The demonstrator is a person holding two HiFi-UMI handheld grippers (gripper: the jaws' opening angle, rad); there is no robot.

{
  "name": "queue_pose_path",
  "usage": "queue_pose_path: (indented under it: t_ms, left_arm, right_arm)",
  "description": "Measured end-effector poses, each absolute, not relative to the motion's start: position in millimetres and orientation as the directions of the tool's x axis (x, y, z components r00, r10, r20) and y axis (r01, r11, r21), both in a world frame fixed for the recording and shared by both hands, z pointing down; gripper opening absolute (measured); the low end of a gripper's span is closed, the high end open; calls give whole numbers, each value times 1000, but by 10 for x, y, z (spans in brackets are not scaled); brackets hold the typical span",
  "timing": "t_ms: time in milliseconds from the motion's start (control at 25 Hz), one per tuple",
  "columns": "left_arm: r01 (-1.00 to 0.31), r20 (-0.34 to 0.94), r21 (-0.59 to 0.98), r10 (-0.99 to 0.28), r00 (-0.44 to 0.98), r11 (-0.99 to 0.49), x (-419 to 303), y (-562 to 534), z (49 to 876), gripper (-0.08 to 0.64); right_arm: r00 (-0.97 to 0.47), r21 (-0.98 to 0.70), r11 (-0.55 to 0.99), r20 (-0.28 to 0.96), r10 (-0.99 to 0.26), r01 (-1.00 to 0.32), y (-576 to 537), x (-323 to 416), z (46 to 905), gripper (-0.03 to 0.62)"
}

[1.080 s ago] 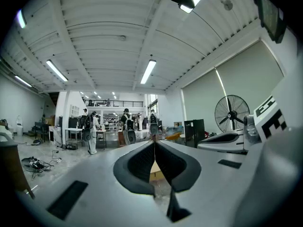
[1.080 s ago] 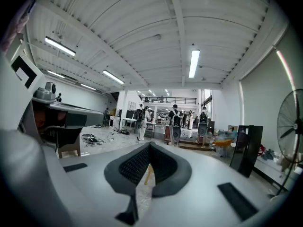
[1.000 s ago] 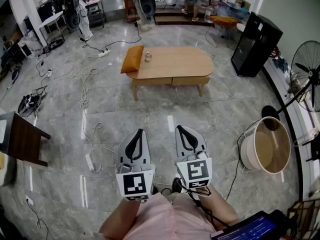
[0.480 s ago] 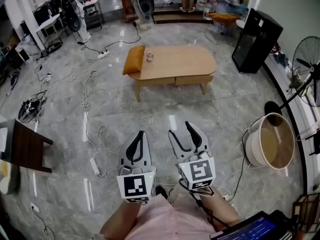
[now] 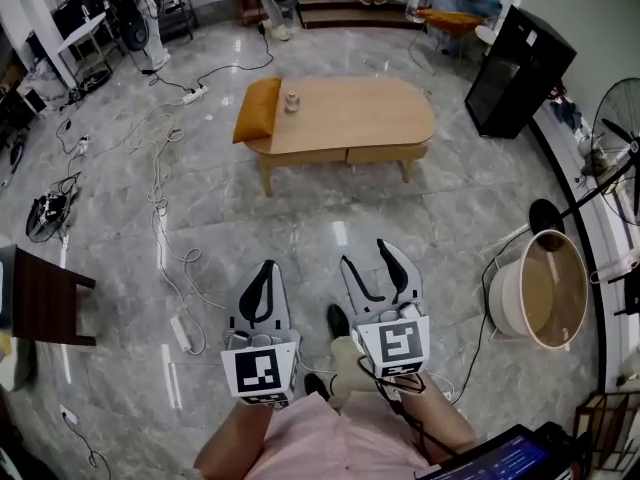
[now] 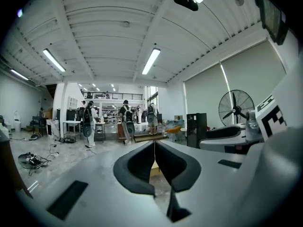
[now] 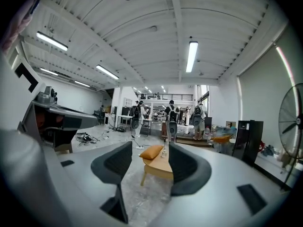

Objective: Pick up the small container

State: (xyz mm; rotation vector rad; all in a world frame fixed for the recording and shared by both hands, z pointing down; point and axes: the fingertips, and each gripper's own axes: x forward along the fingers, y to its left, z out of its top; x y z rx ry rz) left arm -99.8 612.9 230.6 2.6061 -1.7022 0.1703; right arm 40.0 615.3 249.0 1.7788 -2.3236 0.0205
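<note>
The small container is a pale jar standing on the left part of a low wooden coffee table, beside an orange cushion. In the right gripper view the small container shows far off between the jaws. Both grippers hang over the floor, well short of the table. My left gripper is shut, its black pads meeting with nothing between them. My right gripper is open and empty.
Cables and a power strip trail over the grey marble floor at the left. A dark side table stands at the left edge. A white tub, a standing fan and a black cabinet line the right side. People stand at the far end.
The right gripper's jaws have spread from shut to open. The view has crept closer to the table and shifted slightly; the left gripper stays shut.
</note>
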Motion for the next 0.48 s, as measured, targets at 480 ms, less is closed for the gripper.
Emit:
queue_pose_path:
  t_ms: [480]
  left_arm:
    - [-941,130,-82,-939,318,-330,-503,4436,2259,14]
  right_arm:
    - [-310,69,330,210,-927,-941,4328,937,2634,230]
